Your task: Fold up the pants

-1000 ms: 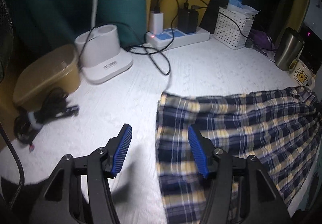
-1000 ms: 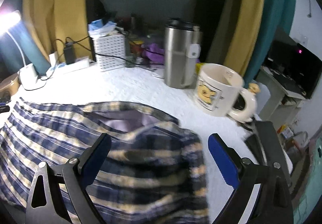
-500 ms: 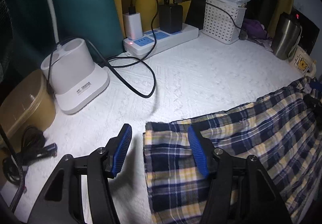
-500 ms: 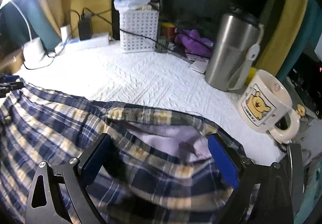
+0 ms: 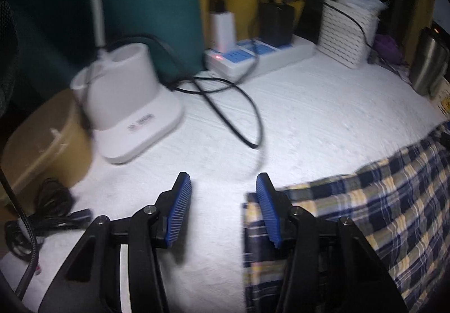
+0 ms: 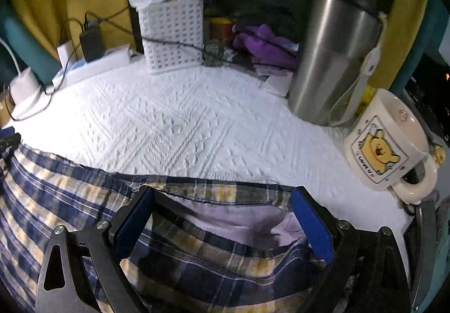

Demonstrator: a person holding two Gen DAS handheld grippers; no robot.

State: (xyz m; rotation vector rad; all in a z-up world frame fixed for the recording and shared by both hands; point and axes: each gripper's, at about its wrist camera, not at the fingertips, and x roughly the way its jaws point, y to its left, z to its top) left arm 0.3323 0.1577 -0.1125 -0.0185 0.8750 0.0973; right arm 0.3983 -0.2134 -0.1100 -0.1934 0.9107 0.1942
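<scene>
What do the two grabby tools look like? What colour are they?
Both look alike. The left tool has black angular arms with silver bolts and ridged blue pads on its fingers. The right tool has the same black frame, silver bolts and smooth-looking blue pads. No hands or sleeves show.

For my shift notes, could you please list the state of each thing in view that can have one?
plaid pants: lying flat, unfolded, waistband gaping.
left gripper: jaws closing, nothing between them, beside the leg hem.
right gripper: open, straddling the waistband.
power strip: light on, chargers plugged in.
mug: upright.
</scene>
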